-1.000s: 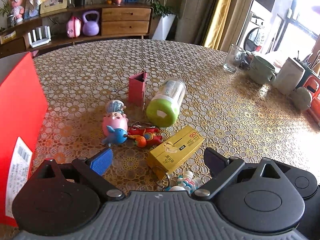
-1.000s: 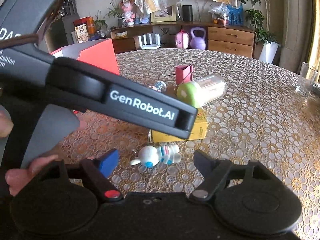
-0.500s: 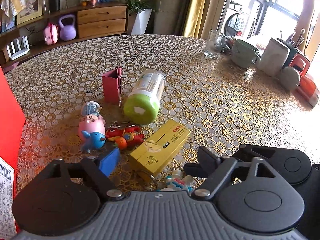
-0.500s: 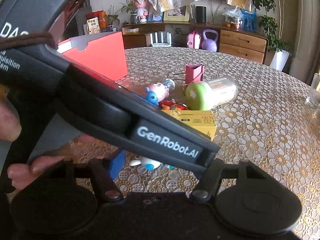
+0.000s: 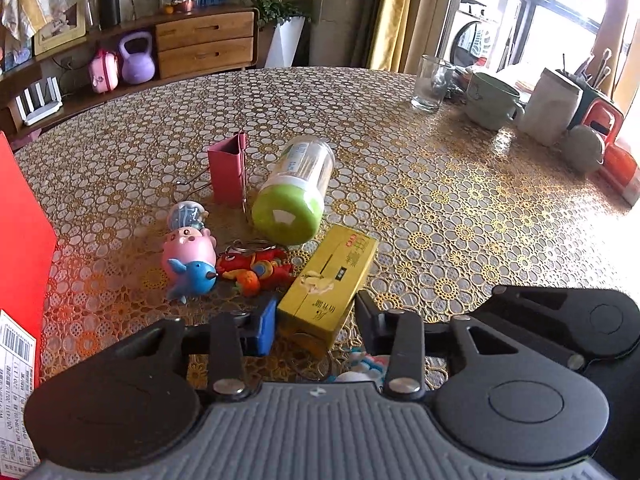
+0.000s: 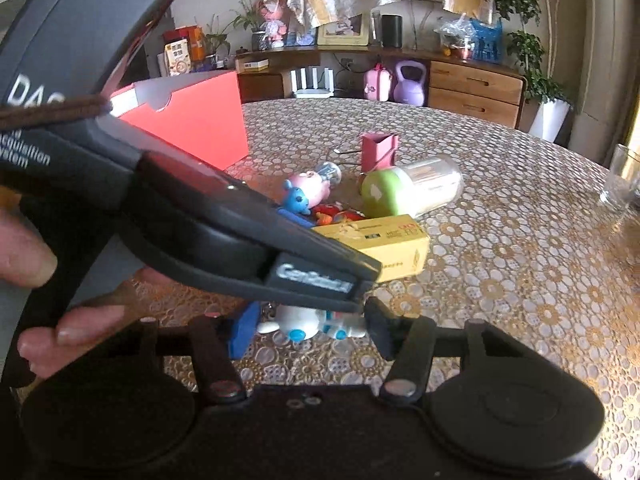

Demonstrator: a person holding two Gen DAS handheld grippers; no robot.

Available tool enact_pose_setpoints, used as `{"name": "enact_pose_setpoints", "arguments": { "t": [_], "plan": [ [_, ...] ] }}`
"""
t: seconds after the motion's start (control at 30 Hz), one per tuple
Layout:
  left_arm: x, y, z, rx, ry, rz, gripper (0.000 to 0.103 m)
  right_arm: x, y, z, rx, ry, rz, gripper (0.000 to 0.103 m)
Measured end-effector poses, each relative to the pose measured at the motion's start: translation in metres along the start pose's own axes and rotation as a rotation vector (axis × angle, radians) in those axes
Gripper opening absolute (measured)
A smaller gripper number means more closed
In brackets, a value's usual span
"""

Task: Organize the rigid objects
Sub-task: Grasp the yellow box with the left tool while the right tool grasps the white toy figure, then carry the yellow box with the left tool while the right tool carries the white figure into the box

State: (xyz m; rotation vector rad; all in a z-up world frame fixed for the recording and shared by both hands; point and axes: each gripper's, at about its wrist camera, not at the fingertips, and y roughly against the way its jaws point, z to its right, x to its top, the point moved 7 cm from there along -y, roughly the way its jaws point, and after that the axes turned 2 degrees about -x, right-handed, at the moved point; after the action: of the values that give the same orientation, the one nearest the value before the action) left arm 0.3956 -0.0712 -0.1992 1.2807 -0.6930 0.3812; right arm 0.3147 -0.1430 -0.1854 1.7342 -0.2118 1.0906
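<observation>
Now the left gripper point(image 5: 314, 326) has its fingers spread either side of the yellow box's point(image 5: 330, 280) near end, seemingly lining up a grasp. Likewise parted, the right gripper point(image 6: 306, 330) frames the white figurine point(image 6: 308, 324) on the desk point(image 5: 460, 208), near the red box point(image 6: 200, 120).

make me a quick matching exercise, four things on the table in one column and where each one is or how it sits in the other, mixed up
Things:
1. yellow box
2. green-lidded jar
3. drinking glass
4. red carton

Places or states:
A. upright at the far edge, beside the green mug
B. lying on its side, lid toward the camera
C. its near end between the left gripper fingers
D. at the table's left side, left of the toys

Pairs: 1-C, 2-B, 3-A, 4-D
</observation>
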Motion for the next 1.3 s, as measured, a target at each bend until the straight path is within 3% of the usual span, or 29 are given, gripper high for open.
{"name": "enact_pose_setpoints", "arguments": {
  "t": [0.57,0.9,1.3],
  "plan": [
    [0.010,0.044,0.005,0.042,-0.009,0.055,0.029,0.003,0.061,0.036,-0.093,-0.123,0.059,0.057],
    [0.001,0.087,-0.009,0.062,0.021,0.075,0.029,0.018,0.092,0.013,-0.105,-0.085,0.108,0.057],
    [-0.007,0.160,-0.044,0.101,0.077,0.084,0.029,0.056,0.111,-0.037,-0.045,-0.015,0.104,0.057]
  ]
}}
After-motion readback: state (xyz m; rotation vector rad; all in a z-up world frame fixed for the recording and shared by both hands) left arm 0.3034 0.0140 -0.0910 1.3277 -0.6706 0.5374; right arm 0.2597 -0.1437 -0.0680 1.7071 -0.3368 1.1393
